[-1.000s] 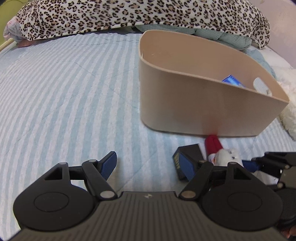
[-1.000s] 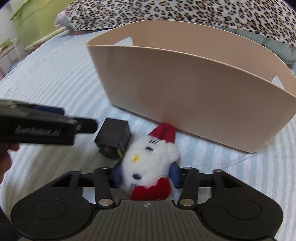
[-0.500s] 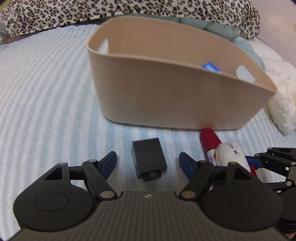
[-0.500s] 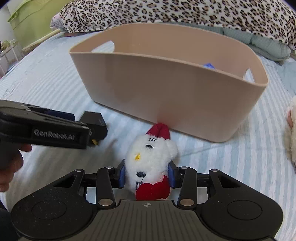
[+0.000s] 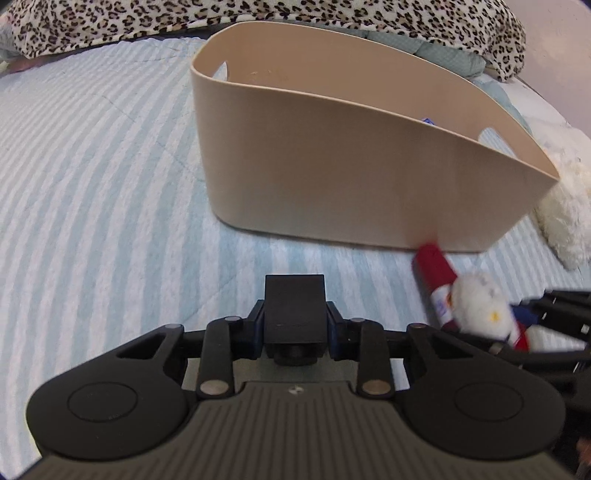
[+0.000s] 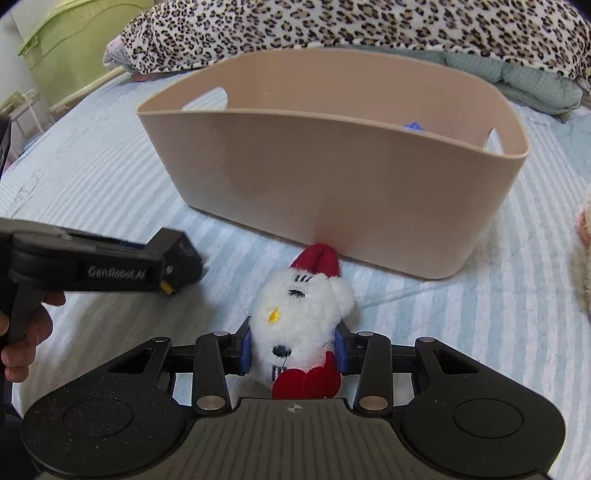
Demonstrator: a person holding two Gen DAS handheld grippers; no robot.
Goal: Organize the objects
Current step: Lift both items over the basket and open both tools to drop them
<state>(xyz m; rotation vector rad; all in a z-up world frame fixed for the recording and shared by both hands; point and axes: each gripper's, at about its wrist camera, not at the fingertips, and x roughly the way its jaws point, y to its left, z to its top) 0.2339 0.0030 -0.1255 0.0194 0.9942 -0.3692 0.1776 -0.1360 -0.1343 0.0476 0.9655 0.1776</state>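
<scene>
A beige basket (image 5: pixel 369 177) stands on the striped bed just ahead of both grippers; it also shows in the right wrist view (image 6: pixel 332 177). A blue item (image 6: pixel 413 126) peeks from inside it. My left gripper (image 5: pixel 294 325) is shut on a small black box (image 5: pixel 294 306) low over the bed. The box also shows at the left of the right wrist view (image 6: pixel 181 254). My right gripper (image 6: pixel 293 349) is shut on a white plush toy with a red hat (image 6: pixel 301 314), which also shows in the left wrist view (image 5: pixel 476 306).
A leopard-print blanket (image 6: pixel 351 26) lies across the far side. A white fluffy plush (image 5: pixel 565 218) lies right of the basket. A green bin (image 6: pixel 74 48) stands at the far left. The bed cover (image 5: pixel 92 184) is light blue striped.
My left gripper has closed on the black box, which stood between its open fingers half a second ago. My right gripper has stayed shut on the plush toy.
</scene>
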